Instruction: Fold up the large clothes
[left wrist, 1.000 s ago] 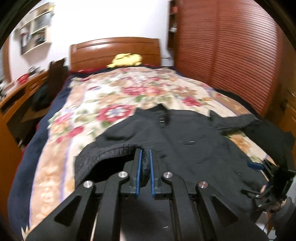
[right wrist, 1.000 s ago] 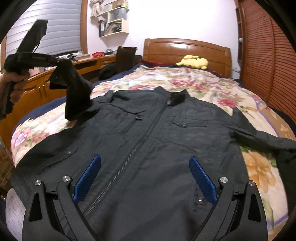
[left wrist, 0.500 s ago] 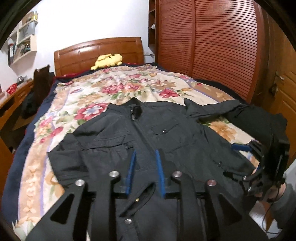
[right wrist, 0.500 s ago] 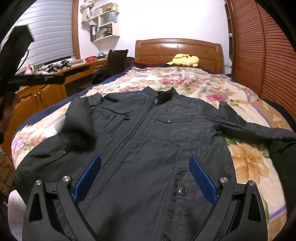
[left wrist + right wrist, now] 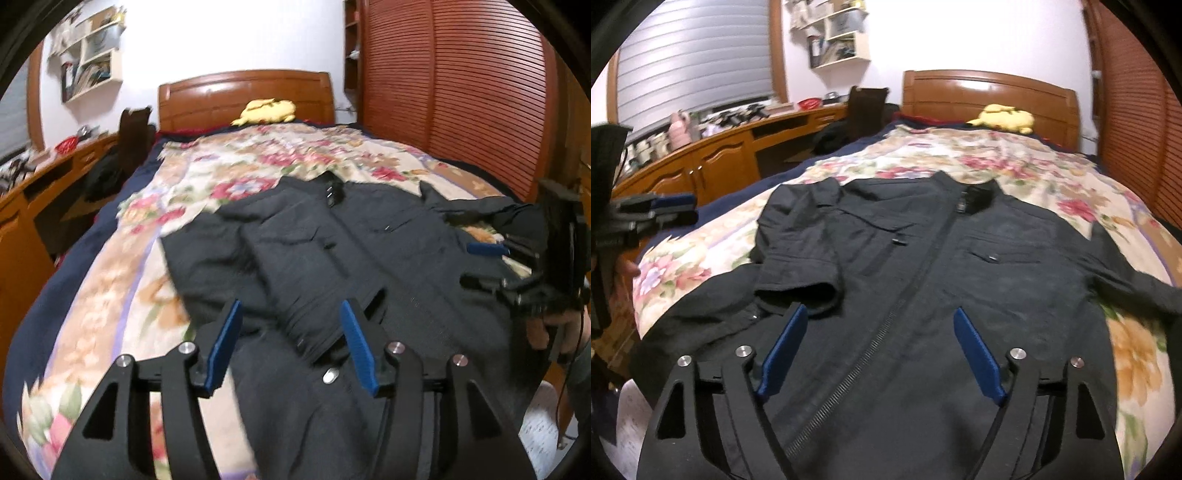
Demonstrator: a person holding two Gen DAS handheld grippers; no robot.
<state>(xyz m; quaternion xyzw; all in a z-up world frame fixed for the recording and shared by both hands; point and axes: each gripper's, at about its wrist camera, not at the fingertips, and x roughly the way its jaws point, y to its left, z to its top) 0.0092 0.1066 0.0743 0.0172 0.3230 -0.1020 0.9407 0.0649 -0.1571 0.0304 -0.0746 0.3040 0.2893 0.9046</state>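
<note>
Black and zipped shut, the jacket [image 5: 960, 280] lies front-up on the floral quilt [image 5: 1015, 162] of the bed [image 5: 44, 295]. Its long axis runs along the bed: collar [image 5: 975, 192] toward the wooden headboard [image 5: 990, 92], hem toward the foot, nearest both cameras. The zip [image 5: 897, 314] runs down the middle along that same line. One sleeve [image 5: 798, 258] is folded in over the chest, its cuff [image 5: 812, 295] lying near the hem on the desk side. The other sleeve [image 5: 1137, 280] stretches out sideways across the quilt toward the slatted wardrobe [image 5: 461, 92].

The left gripper [image 5: 291, 343] hangs over the hem with its blue pads [image 5: 225, 343] apart and opening; jacket cloth lies below the gap, and the pads press on nothing. The right gripper [image 5: 882, 354] sits over the lower front, astride the zip line, its jaws wide but closing, also with only flat cloth beneath and nothing pinched. In the left view a hand [image 5: 554, 325] shows at the wardrobe side, holding the right gripper.

A yellow plush [image 5: 1004, 118] rests by the headboard. A wooden desk [image 5: 713, 162] runs along the bed's other side, with a wall shelf [image 5: 838, 40] above it.
</note>
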